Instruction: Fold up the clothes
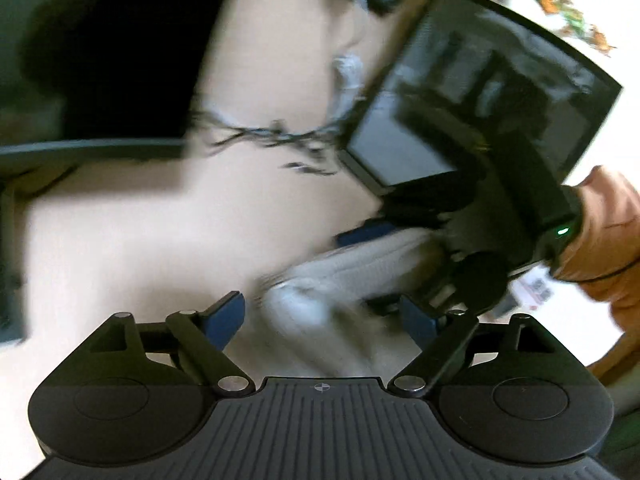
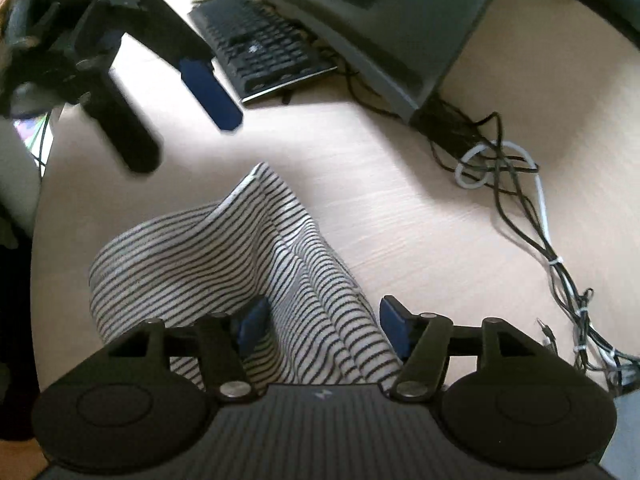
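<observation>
A black-and-white striped garment (image 2: 224,256) lies bunched on the light wooden table (image 2: 380,200). My right gripper (image 2: 324,322) stands open over its near part, with a raised fold between the blue pads (image 2: 394,326), which do not press on it. In the right wrist view my left gripper (image 2: 184,140) hangs above the table beyond the garment, open and with nothing in it. The left wrist view is blurred: the left gripper (image 1: 323,318) is open, the garment (image 1: 340,280) lies ahead of it, and the right gripper (image 1: 472,248) sits over the cloth, held by a hand in an orange sleeve (image 1: 608,232).
A black keyboard (image 2: 260,44) and a monitor stand (image 2: 400,52) sit at the back of the table. Tangled black and white cables (image 2: 500,168) run along the right side. A dark screen (image 1: 480,92) stands behind the right gripper.
</observation>
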A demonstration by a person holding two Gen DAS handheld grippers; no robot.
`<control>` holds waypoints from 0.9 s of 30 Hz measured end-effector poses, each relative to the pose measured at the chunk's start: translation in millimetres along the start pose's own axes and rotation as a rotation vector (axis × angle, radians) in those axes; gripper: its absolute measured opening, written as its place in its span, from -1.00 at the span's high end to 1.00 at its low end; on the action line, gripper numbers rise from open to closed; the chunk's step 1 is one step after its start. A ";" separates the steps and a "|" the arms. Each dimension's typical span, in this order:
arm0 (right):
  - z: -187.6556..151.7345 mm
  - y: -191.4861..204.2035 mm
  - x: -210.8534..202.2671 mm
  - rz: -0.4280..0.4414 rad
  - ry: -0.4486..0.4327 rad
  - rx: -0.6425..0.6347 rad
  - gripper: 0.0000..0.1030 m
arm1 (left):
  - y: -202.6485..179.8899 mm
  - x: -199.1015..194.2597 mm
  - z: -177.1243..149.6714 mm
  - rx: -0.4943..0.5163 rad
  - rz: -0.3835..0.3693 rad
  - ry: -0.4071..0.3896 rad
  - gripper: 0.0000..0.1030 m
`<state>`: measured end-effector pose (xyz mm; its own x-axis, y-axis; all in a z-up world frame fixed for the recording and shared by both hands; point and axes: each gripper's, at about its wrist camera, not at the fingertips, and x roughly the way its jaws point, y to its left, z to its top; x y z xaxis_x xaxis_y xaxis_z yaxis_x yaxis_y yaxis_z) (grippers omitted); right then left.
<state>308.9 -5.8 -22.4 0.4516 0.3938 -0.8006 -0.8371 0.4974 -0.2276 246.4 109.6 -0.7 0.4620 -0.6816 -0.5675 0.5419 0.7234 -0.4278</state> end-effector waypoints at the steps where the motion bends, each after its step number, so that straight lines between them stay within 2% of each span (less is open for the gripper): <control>1: -0.3 0.6 -4.8 -0.015 -0.011 0.008 -0.22 | -8.2 8.0 1.1 0.025 -0.032 0.014 -0.74; 3: -1.3 -0.5 -19.7 -0.067 -0.040 0.018 -0.23 | -20.5 25.5 1.7 0.075 -0.083 0.056 -0.74; 5: -3.8 -5.1 -35.9 -0.129 -0.071 0.047 -0.27 | -30.9 41.1 1.2 0.120 -0.104 0.096 -0.72; 7: -8.3 -11.0 -54.6 -0.206 -0.103 0.101 -0.37 | -34.4 55.7 1.5 0.138 -0.087 0.133 -0.70; 10: -19.1 -14.3 -78.3 -0.308 -0.167 0.198 -0.35 | -30.6 68.0 4.0 0.133 -0.062 0.165 -0.65; 12: -26.8 -12.1 -87.3 -0.357 -0.210 0.265 0.19 | -29.8 69.1 4.1 0.137 -0.055 0.177 -0.64; 15: -35.5 -8.2 -84.3 -0.383 -0.238 0.354 0.26 | -28.5 71.0 3.0 0.146 -0.043 0.188 -0.62; 17: -40.3 -7.7 -72.3 -0.378 -0.220 0.406 0.26 | -28.8 71.4 3.2 0.147 -0.032 0.194 -0.58; 23: -63.5 -13.6 -14.0 -0.394 -0.072 0.480 0.26 | -26.1 65.8 3.4 0.148 0.002 0.186 -0.53; 24: -67.2 -13.6 -7.6 -0.397 -0.067 0.497 0.26 | -24.1 64.6 3.1 0.146 0.021 0.180 -0.53; 27: -71.4 -13.4 -1.4 -0.422 -0.075 0.526 0.26 | -8.4 65.9 0.1 0.110 0.140 0.187 -0.62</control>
<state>297.4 -68.2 -57.8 0.7427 0.1267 -0.6575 -0.3313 0.9228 -0.1965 272.3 58.6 -34.5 0.4057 -0.5356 -0.7406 0.5597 0.7862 -0.2619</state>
